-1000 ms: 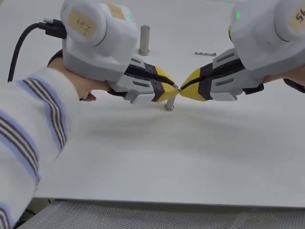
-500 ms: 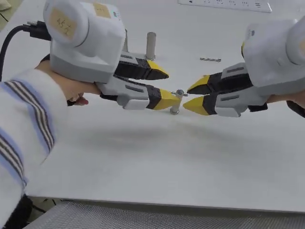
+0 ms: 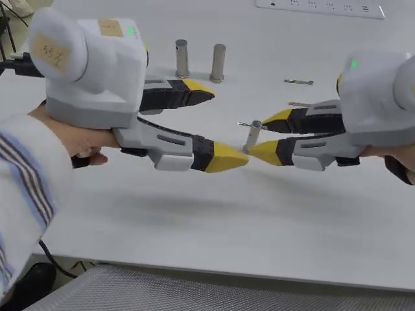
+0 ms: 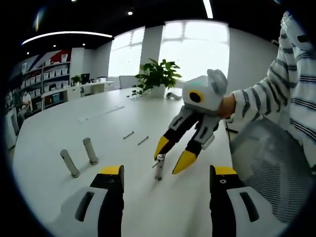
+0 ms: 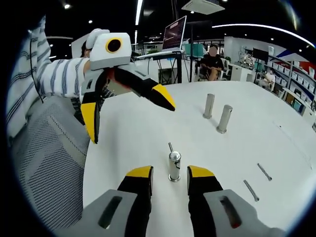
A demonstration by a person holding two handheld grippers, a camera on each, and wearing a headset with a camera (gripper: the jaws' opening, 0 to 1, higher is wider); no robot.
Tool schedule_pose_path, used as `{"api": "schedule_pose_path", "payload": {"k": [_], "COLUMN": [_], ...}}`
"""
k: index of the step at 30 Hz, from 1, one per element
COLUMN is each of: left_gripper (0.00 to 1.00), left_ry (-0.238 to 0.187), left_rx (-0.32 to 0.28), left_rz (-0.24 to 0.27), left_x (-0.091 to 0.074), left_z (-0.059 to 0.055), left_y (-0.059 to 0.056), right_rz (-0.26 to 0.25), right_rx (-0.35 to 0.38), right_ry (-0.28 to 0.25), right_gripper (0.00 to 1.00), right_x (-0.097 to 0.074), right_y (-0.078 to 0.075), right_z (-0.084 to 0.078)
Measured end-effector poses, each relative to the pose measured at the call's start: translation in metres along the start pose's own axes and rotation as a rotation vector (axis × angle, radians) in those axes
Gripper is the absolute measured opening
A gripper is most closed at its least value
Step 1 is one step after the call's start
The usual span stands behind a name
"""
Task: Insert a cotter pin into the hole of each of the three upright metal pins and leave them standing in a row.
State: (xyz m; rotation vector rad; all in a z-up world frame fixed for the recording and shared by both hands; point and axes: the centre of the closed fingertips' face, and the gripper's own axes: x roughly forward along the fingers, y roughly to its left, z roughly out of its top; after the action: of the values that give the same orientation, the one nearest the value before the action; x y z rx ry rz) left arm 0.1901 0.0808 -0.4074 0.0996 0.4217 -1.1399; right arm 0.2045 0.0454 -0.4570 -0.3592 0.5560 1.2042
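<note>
Grey steel with a flared foot, the near metal pin [image 3: 253, 135] stands upright on the white tabletop [image 3: 194, 220], and a thin cotter pin [image 3: 245, 124] sticks out sideways through the hole near its top. The right gripper [image 5: 170, 173] has its yellow-tipped jaws part open on either side of this pin, with a gap showing on each side in the right gripper view, and it holds nothing. The left gripper [image 3: 228, 128] faces the pin from the other side, its jaws spread wide and empty. Its grey housing carries two tan stickers [image 3: 50, 52] with handwriting too blurred to read, and a small green light [image 3: 130, 30]. Beyond the near pin, toward the far side of the table, two other metal pins [image 3: 181, 58] stand side by side, apart from each other. Two loose cotter pins [image 3: 298, 81] lie flat behind the right gripper. A white power strip [image 3: 318, 6] lies further off. Between the near pin and the table's front edge runs a broad bare stretch of tabletop, with a mesh chair seat [image 3: 194, 291] below that edge.
</note>
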Motion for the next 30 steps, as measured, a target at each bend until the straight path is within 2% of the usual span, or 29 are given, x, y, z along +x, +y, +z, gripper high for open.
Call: {"api": "schedule_pose_path", "payload": {"k": [3,5,9,12,23,30], "left_gripper": [0.81,0.90,0.94,0.99,0.99,0.99], "left_ry": [-0.030,-0.043,-0.068,-0.062,-0.030,-0.004], "left_rx": [-0.044,-0.079,-0.098,-0.110,-0.135,-0.146], "left_rz": [0.039,0.079,0.097,0.102,0.098,0.083], "left_x": [-0.008,-0.010,-0.015,-0.017,-0.018,-0.015], "left_z": [-0.003,-0.004,-0.004,-0.008,-0.023,-0.029], "left_y": [0.011,0.013,0.013,0.010,0.000,-0.007], "right_rz": [-0.007,-0.006,-0.007,-0.005,0.020,0.009], "right_rx": [0.023,0.027,0.052,0.067,0.136,0.105], "right_ry": [-0.009,-0.014,-0.020,-0.022,-0.069,-0.077], "right_gripper": [0.23,0.22,0.20,0.18,0.15,0.08], "right_x": [0.003,0.004,0.007,0.008,0.016,0.021], "right_y": [-0.002,-0.002,-0.003,-0.004,-0.002,-0.005], "right_z": [-0.004,-0.005,-0.010,-0.013,-0.011,-0.009]}}
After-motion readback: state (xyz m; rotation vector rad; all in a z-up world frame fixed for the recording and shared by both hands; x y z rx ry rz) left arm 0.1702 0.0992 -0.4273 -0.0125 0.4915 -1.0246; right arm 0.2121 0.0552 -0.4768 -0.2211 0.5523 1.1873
